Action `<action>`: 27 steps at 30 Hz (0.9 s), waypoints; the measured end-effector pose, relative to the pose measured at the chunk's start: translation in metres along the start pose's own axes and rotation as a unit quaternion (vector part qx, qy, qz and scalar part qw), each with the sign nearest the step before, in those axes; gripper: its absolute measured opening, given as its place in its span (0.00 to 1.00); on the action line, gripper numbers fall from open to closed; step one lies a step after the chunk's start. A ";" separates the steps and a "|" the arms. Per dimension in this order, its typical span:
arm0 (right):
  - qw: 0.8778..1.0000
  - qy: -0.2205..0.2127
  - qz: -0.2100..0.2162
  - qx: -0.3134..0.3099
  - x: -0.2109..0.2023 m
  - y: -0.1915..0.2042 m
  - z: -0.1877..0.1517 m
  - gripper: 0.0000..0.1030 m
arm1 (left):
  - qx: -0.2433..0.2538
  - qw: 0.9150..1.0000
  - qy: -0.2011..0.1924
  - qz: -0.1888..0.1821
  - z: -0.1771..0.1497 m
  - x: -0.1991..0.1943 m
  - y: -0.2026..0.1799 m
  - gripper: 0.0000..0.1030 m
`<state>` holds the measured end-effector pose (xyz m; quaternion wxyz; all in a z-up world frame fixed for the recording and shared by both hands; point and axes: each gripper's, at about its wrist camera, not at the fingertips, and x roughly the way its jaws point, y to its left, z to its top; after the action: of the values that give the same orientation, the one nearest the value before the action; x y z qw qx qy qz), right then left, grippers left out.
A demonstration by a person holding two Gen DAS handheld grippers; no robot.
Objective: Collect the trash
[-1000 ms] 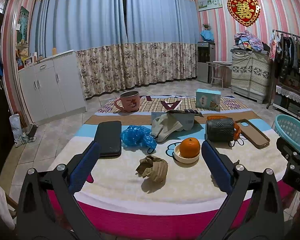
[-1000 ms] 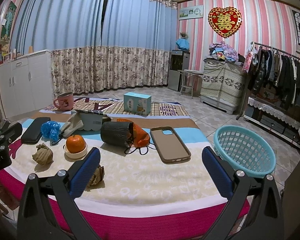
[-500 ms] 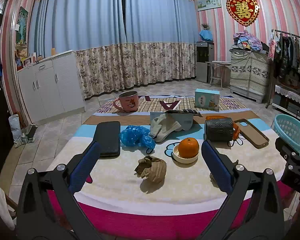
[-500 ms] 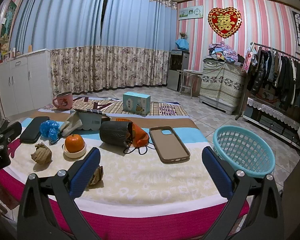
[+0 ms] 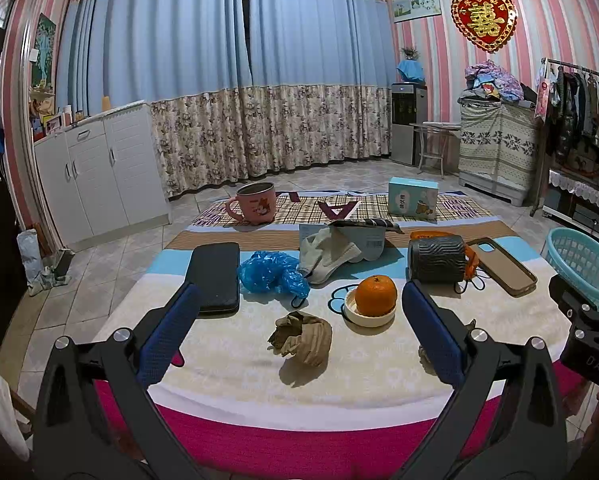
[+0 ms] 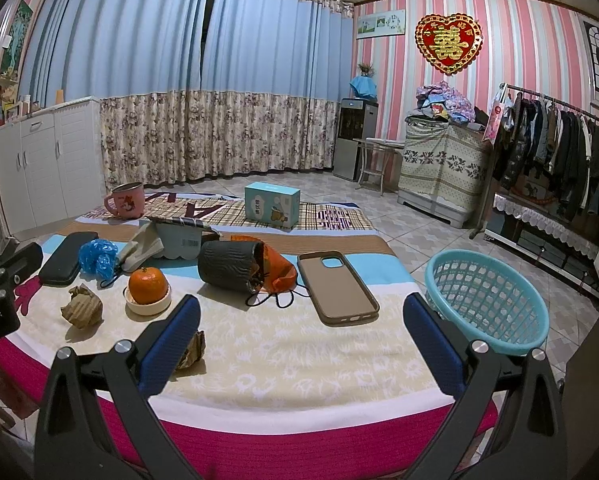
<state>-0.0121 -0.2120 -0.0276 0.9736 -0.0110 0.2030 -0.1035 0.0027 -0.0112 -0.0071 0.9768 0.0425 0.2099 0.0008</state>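
Left gripper [image 5: 299, 334]: jaws spread wide, holding nothing. It sits at the lower centre of the left wrist view, above the near edge of the table [image 5: 227, 364]. The crumpled brown paper ball [image 5: 301, 338] lies between the two blue finger pads [image 5: 167, 332], touching neither. Compared with the frame one second earlier, the ball and the surrounding items appear very slightly higher in the frame; the jaw opening is unchanged.

Right gripper [image 6: 299, 340]: jaws equally wide apart, empty, at the lower centre of the right wrist view. A second crumpled brown scrap [image 6: 191, 350] lies partly hidden behind the left finger pad; contact cannot be determined. Relative to the earlier frame, the table contents have shifted slightly toward the left, and the opening is unchanged.

Teal plastic basket [image 6: 487, 300]: at the right of the right wrist view, beside the table's right edge.

Other items, positions unchanged: orange [image 5: 375, 295] in a small white dish [image 5: 369, 316], right of centre; blue plastic bag [image 5: 271, 272], above the paper ball; brown phone case [image 6: 337, 288], centre of the right wrist view.
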 end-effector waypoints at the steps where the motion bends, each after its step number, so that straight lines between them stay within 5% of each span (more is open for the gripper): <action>1: 1.000 0.000 0.000 0.000 0.000 0.001 0.000 0.96 | 0.000 1.000 0.000 0.000 0.000 0.000 0.001 0.95; 18: 1.000 0.000 -0.009 0.005 0.004 -0.009 -0.002 0.96 | -0.004 1.000 0.013 -0.001 -0.004 0.002 -0.006 0.95; 27: 1.000 -0.003 -0.017 0.013 0.011 -0.010 -0.002 0.96 | -0.012 0.999 0.053 -0.007 -0.006 0.027 0.005 0.95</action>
<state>-0.0046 -0.2241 -0.0334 0.9723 -0.0025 0.1986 -0.1229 0.0250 -0.0054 -0.0234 0.9647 0.0294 0.2616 -0.0014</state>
